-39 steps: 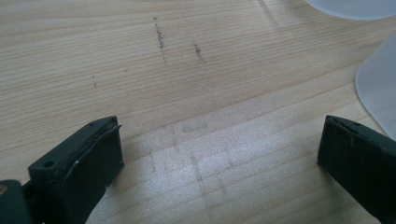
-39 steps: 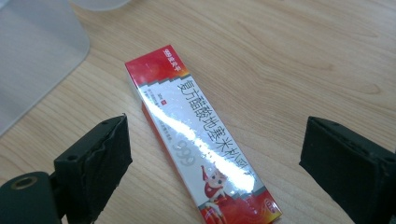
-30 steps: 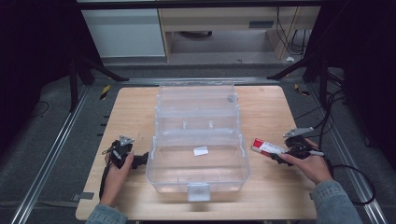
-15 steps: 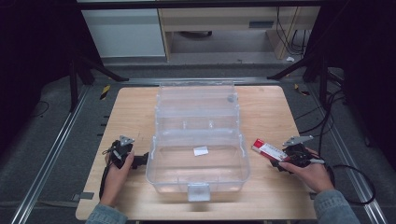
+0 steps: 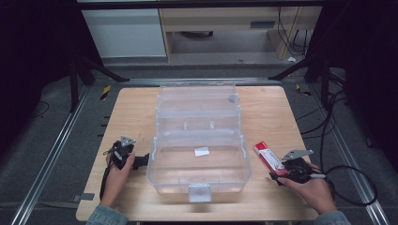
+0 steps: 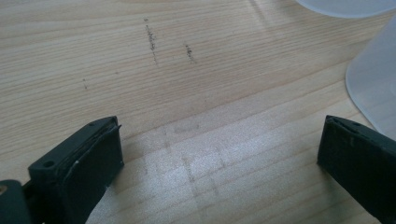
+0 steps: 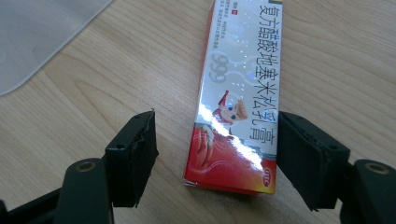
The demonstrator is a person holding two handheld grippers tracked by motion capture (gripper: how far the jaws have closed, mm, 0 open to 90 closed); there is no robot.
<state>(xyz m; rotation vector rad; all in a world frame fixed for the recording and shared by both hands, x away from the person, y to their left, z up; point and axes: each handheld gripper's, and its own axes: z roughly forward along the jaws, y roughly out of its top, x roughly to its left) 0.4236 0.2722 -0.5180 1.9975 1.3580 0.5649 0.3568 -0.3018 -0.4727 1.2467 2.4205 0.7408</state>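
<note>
A red and white carton (image 5: 268, 155) with printed characters lies flat on the wooden table, to the right of a clear plastic box (image 5: 199, 159) whose lid is open. My right gripper (image 5: 278, 174) is at the carton's near end. In the right gripper view the carton (image 7: 243, 93) lies between the jaws of the right gripper (image 7: 217, 144), which is open; one jaw is close against its edge, the other stands apart. My left gripper (image 5: 142, 161) rests left of the clear box, pointing at its side. In the left gripper view this gripper (image 6: 219, 154) is open over bare wood.
The clear box's corner (image 6: 376, 84) is close on the right in the left gripper view. The table (image 5: 141, 112) has bare wood along both sides of the box. Cables (image 5: 347, 173) trail off the right edge. Dark stands and shelving are beyond the far edge.
My right gripper has drawn back toward the near edge and now straddles the carton's near end. The left gripper and the clear box have not moved.
</note>
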